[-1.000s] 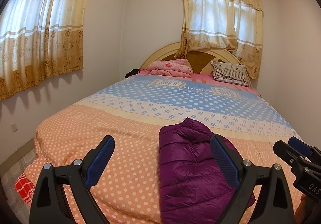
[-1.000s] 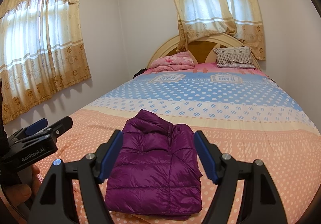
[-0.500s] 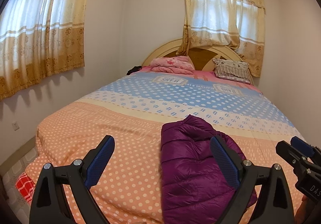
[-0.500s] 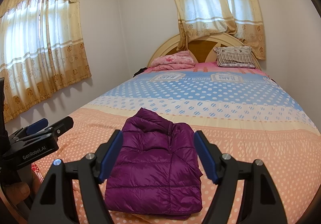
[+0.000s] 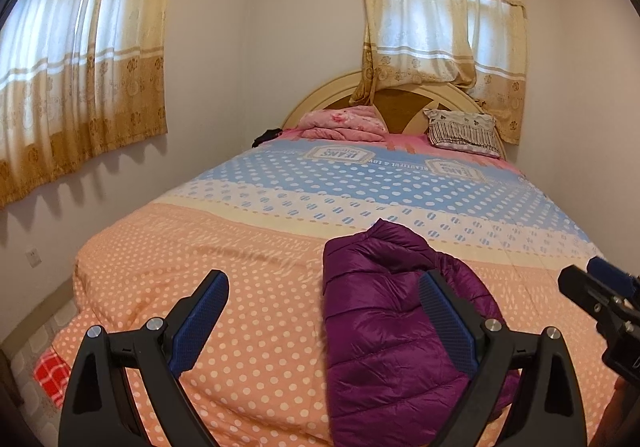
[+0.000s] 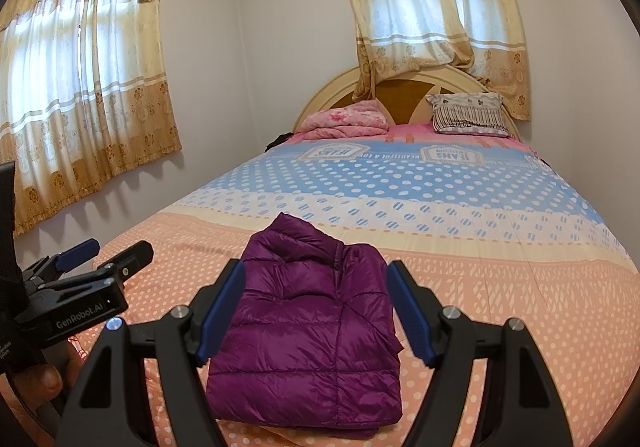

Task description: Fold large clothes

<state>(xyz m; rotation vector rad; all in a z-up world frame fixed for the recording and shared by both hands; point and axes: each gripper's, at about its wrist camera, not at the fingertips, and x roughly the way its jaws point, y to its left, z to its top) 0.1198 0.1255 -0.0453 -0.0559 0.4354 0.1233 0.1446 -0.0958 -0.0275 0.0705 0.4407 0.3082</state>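
Right wrist view: the bed (image 6: 460, 207) is seen w/ the purple jacket (image 6: 304, 323) laid folded near its foot edge, prob. so both grippers reach it; the right gripper (image 6: 316, 311) is held above it, fingers apart, nothing clamped. Left wrist view adds the left gripper (image 5: 324, 319), fingers also spread, empty, offset beside the jacket (image 5: 392, 331), plus a red checked cloth (image 5: 50, 369) on the floor.

Both cameras sit low at the foot of the bed (image 5: 248, 259), side by side, looking up toward the headboard (image 6: 340, 91). Both see the purple jacket (image 6: 312, 323) close in front.
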